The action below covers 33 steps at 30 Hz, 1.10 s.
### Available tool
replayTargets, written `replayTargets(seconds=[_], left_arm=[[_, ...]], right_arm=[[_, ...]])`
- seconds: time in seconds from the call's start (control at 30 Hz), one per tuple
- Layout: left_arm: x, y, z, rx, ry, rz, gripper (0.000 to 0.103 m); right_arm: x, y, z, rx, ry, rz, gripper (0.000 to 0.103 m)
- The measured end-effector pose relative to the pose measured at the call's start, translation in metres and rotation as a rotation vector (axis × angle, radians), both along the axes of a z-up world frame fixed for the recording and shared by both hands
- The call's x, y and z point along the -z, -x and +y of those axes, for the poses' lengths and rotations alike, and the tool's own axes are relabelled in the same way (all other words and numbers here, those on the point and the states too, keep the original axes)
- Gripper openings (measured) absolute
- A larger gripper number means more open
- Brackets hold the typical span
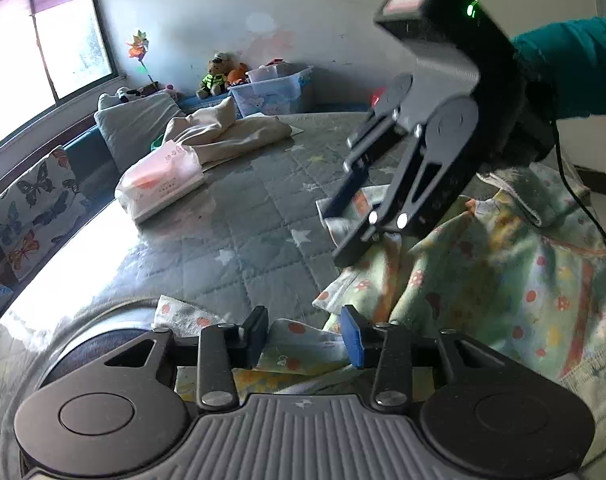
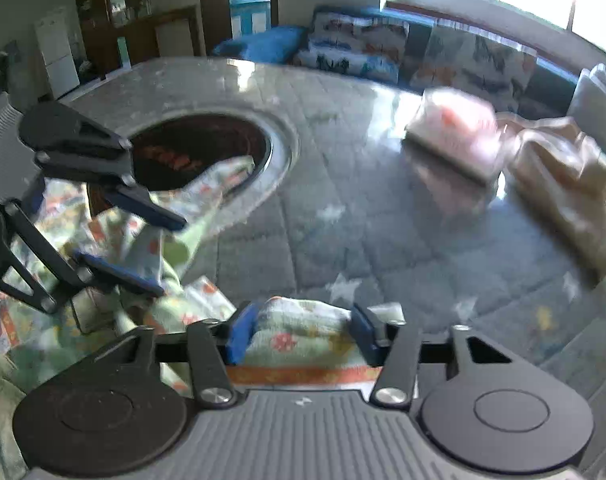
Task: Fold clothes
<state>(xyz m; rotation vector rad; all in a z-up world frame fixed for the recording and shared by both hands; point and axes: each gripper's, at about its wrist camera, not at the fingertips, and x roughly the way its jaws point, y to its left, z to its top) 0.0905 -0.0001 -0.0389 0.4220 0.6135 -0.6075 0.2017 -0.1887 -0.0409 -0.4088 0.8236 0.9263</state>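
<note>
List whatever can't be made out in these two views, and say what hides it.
- Patterned garment: its type and full outline are unclear in both views; it is bunched, cut off by the frame edge and covered by the right gripper.
- Pink packet: motion blur in the right wrist view hides its print.
- Round opening in the table: the interior is dark, partly covered by cloth.
- Left gripper: whether its fingers pinch the cloth is hidden by folds.

A tabletop carries everything — glossy, with grey star-printed quilting showing beneath the surface and a round opening near one edge. On it lie a patterned garment draped partly into that opening, a plastic-wrapped pink package toward the sofa-side edge, and a beige cloth bundle just beyond it.
</note>
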Motion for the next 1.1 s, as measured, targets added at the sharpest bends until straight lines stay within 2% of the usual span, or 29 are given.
replayTargets(seconds=[0.1, 0.13, 0.2, 0.3, 0.37, 0.57, 0.6, 0.63, 0.67, 0.7, 0.73, 0.8, 0.87, 0.97, 1.1], left_arm=[[-0.001, 0.01, 0.004, 0.006, 0.007, -0.017, 0.036], [-0.001, 0.014, 0.004, 0.01, 0.0, -0.029, 0.036], [-0.001, 0.021, 0.006, 0.015, -0.015, -0.049, 0.025], [0.001, 0.027, 0.008, -0.004, -0.034, -0.069, 0.011], [0.001, 0.029, 0.009, -0.021, -0.046, -0.094, 0.008], [-0.011, 0.004, -0.005, -0.161, -0.089, -0.313, 0.006], [-0.012, -0.003, -0.007, -0.2, -0.085, -0.35, 0.007], [-0.011, -0.012, -0.01, -0.231, -0.093, -0.381, 0.007], [-0.007, -0.021, -0.012, -0.251, -0.11, -0.396, 0.011], [-0.003, -0.032, -0.013, -0.276, -0.122, -0.386, 0.014], [-0.001, -0.041, -0.012, -0.309, -0.117, -0.36, 0.014], [0.0, -0.049, -0.006, -0.354, -0.078, -0.317, 0.03], [-0.003, -0.048, -0.002, -0.365, -0.048, -0.295, 0.03], [-0.004, -0.038, -0.001, -0.305, -0.018, -0.23, 0.03], [0.009, -0.04, -0.013, -0.226, -0.021, -0.123, 0.03]], right_arm=[[-0.001, 0.011, -0.002, -0.014, -0.008, 0.0, 0.016], [-0.003, 0.017, -0.004, -0.018, -0.011, -0.015, 0.014], [-0.009, 0.028, -0.006, -0.022, -0.013, -0.055, 0.01], [-0.02, 0.036, -0.012, 0.018, -0.044, -0.116, 0.008], [-0.029, 0.04, -0.017, 0.058, -0.072, -0.161, 0.008], [-0.05, 0.039, -0.025, 0.188, -0.144, -0.331, 0.007], [-0.05, 0.037, -0.026, 0.223, -0.14, -0.365, 0.008], [-0.05, 0.034, -0.026, 0.258, -0.137, -0.399, 0.015], [-0.048, 0.031, -0.027, 0.295, -0.121, -0.423, 0.022], [-0.044, 0.028, -0.027, 0.331, -0.093, -0.43, 0.033], [-0.041, 0.025, -0.029, 0.352, -0.076, -0.42, 0.034], [-0.038, 0.023, -0.032, 0.346, -0.076, -0.385, 0.034], [-0.037, 0.027, -0.033, 0.317, -0.076, -0.372, 0.035], [-0.024, 0.026, -0.028, 0.273, -0.058, -0.291, 0.034], [0.004, 0.014, -0.018, 0.261, -0.03, -0.185, 0.034]])
